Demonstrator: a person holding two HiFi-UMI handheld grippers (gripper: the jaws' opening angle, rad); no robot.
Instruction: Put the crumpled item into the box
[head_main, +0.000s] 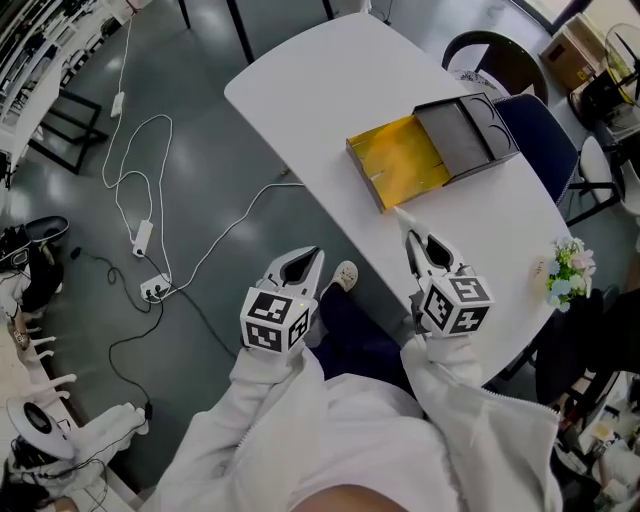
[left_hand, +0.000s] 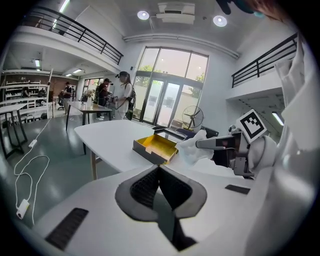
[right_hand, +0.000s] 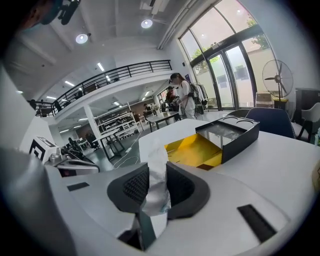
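Markings: the only print that reads is the black-and-white square marker pattern on each gripper's cube; the box shows no label that can be made out. Pose: both white-sleeved forearms reach forward from the person's body, side by side, and both grippers point ahead and somewhat downward. The left gripper (head_main: 305, 262) hangs over the grey floor just off the near edge of the white table (head_main: 330, 75). The right gripper (head_main: 418, 245) is over the table's near edge, aimed toward the box (head_main: 400, 162). Jaws: in the left gripper view the two dark pads meet along one line with nothing between them. In the right gripper view the jaws stand a little apart, clamped on the crumpled item (right_hand: 155, 175), a white, creased wad that sticks up past the pads. Location: the crumpled item is in the right gripper, short of the box and outside it. The box lies open on the table, yellow inside, with a black tray (head_main: 465, 130) touching its far side.
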